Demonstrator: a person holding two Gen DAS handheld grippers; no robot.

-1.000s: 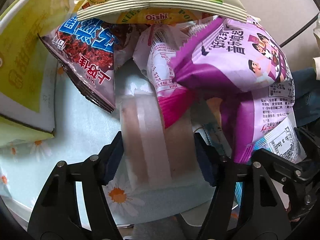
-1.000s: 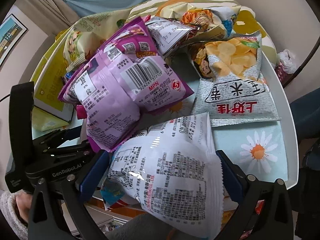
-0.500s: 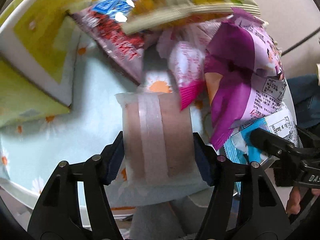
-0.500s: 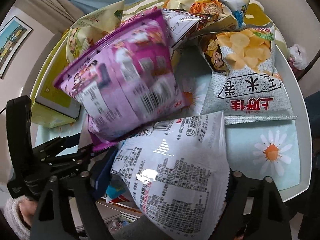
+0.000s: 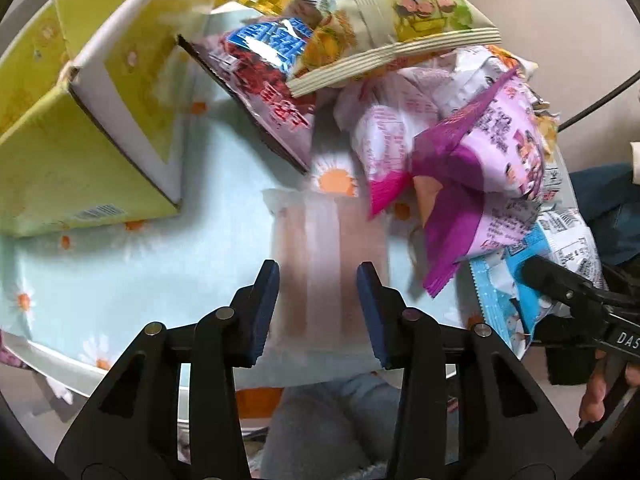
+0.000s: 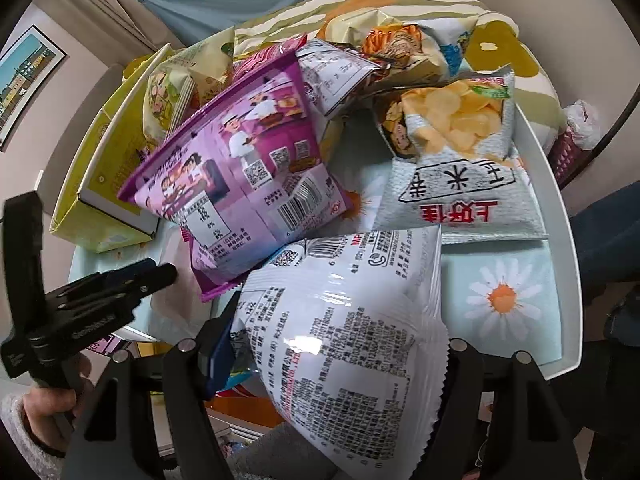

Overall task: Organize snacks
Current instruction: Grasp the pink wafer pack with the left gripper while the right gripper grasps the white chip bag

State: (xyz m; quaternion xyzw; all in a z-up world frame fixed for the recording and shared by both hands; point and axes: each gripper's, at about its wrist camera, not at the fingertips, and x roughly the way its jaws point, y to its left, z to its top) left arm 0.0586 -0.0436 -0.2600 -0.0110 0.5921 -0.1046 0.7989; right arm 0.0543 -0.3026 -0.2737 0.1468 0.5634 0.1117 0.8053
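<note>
Pink snack packet (image 5: 328, 264) — between left gripper (image 5: 318, 312) pads

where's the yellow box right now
In the left wrist view the yellow box lies at the tray's far left edge, left of the red chip bag.

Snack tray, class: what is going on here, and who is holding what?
A person works over a daisy-print tray piled with snack bags, a handheld tool in each hand. The left tool is shut on a pale pinkish packet. The right tool is closing around a white bag with printed text. A purple bag and a chips bag lie in the pile.
</note>
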